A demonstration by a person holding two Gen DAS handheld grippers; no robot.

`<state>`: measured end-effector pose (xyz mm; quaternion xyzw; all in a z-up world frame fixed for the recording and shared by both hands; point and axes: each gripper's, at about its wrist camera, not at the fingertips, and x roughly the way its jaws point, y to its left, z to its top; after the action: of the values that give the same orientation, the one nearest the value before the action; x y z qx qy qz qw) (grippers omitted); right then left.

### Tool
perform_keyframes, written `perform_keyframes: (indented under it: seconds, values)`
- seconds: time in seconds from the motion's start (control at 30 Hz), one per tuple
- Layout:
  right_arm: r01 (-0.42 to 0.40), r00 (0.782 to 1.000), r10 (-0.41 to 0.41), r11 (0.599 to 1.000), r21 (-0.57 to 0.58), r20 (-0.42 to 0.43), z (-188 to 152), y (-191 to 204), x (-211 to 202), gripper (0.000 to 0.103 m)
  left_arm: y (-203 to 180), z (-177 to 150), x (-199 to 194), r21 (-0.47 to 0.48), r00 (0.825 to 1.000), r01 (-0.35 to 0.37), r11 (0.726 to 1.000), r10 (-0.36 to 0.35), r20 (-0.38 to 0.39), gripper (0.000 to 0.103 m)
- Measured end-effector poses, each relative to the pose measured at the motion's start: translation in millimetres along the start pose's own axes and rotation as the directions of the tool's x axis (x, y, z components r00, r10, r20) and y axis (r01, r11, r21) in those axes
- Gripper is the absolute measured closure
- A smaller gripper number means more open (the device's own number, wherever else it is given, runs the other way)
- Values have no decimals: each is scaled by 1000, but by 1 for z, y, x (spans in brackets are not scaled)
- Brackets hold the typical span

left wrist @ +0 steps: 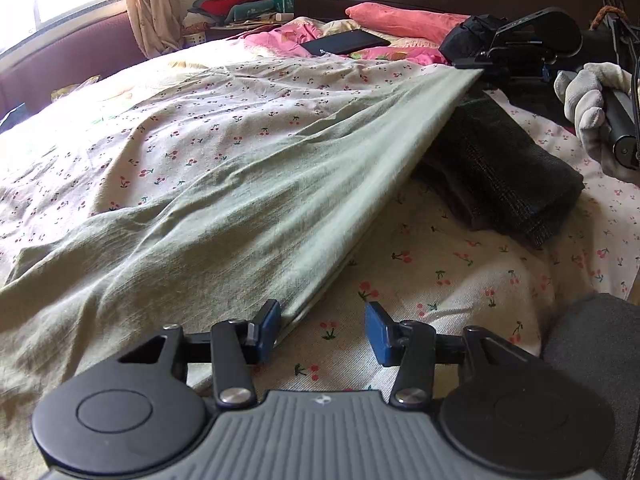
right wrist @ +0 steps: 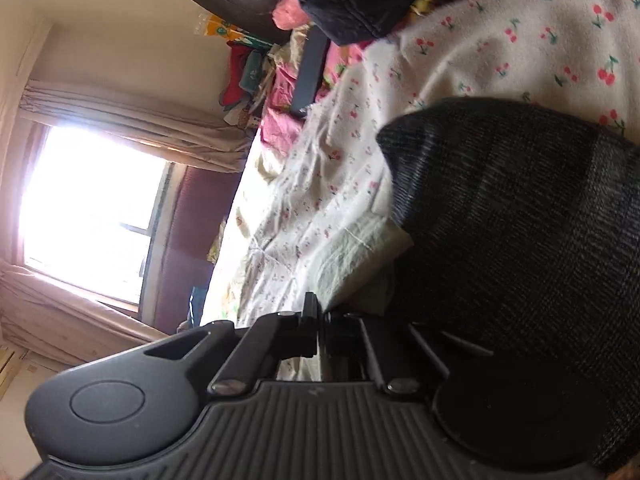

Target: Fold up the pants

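Observation:
Pale green pants (left wrist: 208,208) lie spread over the cherry-print bedsheet (left wrist: 440,272). Their right edge rises taut from my left gripper (left wrist: 322,322) up to my right gripper (left wrist: 478,67) at the far right. The left gripper's jaws stand open; the near hem lies against its left blue pad (left wrist: 270,330) and nothing is pinched. In the right wrist view my right gripper (right wrist: 319,326) is rolled onto its side and shut, with the pale pants fabric (right wrist: 352,276) running into its jaws. A white-gloved hand (left wrist: 588,108) holds the right gripper's handle.
A folded dark grey garment (left wrist: 504,176) (right wrist: 520,220) lies on the sheet under the raised pants edge. At the bed's head are a pink pillow (left wrist: 400,20), a black flat case (left wrist: 344,42) and a black bag (left wrist: 468,36). A bright window (right wrist: 88,208) is far left.

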<state>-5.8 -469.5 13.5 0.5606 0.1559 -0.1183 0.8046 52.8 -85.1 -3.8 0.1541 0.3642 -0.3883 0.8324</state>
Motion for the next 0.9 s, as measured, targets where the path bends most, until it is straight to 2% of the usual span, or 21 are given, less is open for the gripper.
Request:
perform_keyframes:
  seconds: [0.1,0.17,0.2,0.23,0.27,0.33,0.4,0.47,0.5,0.53,0.57,0.6,0.67,0.7,0.8,0.9]
  values:
    - [-50,994,61,991,-124,86,3,23,-19,99,-1,2,-2,-3,1000,16,1000,-16,24,41]
    - [14,997,-2,989,-150,81,0,18,-18,99,-2,-1,2,-10,1000,29,1000,-29,5,41]
    - [61,996,-52,987,-147,68,-2,10,-13,98,-3,-3,3,-12,999,33,999,-33,-9,41]
    - [89,996,-85,988,-126,42,-3,-1,-8,93,-4,-6,3,-8,999,35,999,-35,-18,41]
    - [103,995,-103,991,-83,-1,-5,-15,-1,93,-5,-9,1,-1,999,38,999,-38,-24,41]
    - [115,993,-116,993,-22,-35,-10,-31,5,91,-6,-12,-7,6,999,39,999,-39,-26,41]
    - [90,995,-91,995,-42,-30,-14,-32,10,76,-3,-13,-17,5,999,32,999,-32,-7,41]
    - [46,999,-47,996,-76,-14,-16,-23,16,45,1,-10,-25,-10,1000,17,1000,-17,27,41]
    - [33,999,-35,995,-99,-12,-16,-18,21,44,7,-7,-27,-30,999,2,1000,-1,51,40]
    - [45,999,-45,993,-111,3,-15,-14,25,51,12,-6,-27,-52,998,-17,999,20,65,38]
    - [61,998,-60,992,-108,13,-14,-11,28,82,18,-6,-23,-72,997,-37,997,42,70,37]
    - [77,997,-77,992,-99,3,-11,-9,32,99,24,-7,-16,-91,997,-51,994,57,60,36]
    - [71,997,-71,993,-92,5,-10,0,29,98,38,-12,0,-140,998,-63,988,64,-3,36]
    - [55,998,-54,990,-130,14,-11,9,25,98,44,-17,4,-162,998,-60,985,57,-26,36]
    - [11,1000,-10,963,-268,3,-25,48,17,98,51,-28,-9,-166,999,-51,985,52,-2,36]
    - [-56,998,39,938,-341,-58,-46,87,22,98,63,-40,-31,-175,994,-103,979,108,22,36]
